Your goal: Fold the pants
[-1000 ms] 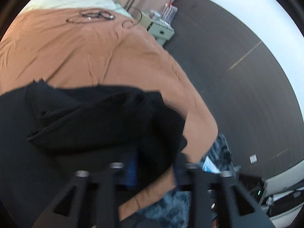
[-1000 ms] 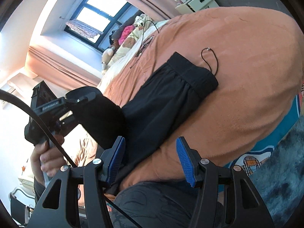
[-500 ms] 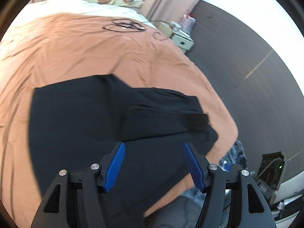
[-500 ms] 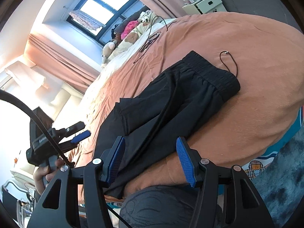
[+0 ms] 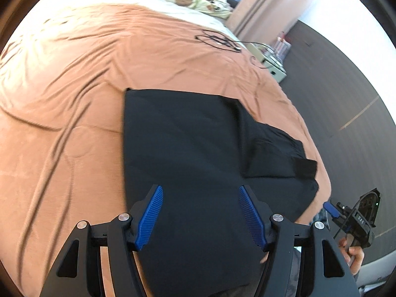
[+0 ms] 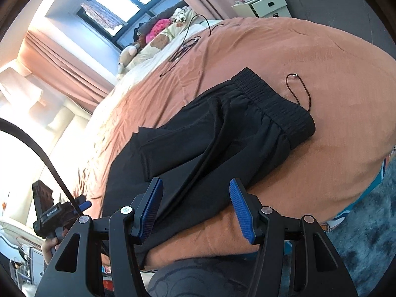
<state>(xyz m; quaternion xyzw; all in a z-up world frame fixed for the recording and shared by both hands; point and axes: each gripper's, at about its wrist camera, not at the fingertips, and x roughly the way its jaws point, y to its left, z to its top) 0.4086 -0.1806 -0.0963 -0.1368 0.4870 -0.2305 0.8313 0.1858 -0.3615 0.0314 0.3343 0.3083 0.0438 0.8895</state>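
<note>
Black fabric pants (image 5: 193,153) flat on orange bedspread (image 5: 74,99), beyond both grippers. Left gripper (image 5: 200,212) spread, empty; right gripper (image 6: 195,208) spread, empty. Pants' near edge cut off.

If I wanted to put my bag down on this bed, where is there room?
The orange bedspread is bare left of the black pants and beyond them, up to the tangled black cable. Stuffed toys crowd the head end; the near right edge holds the pants.
</note>
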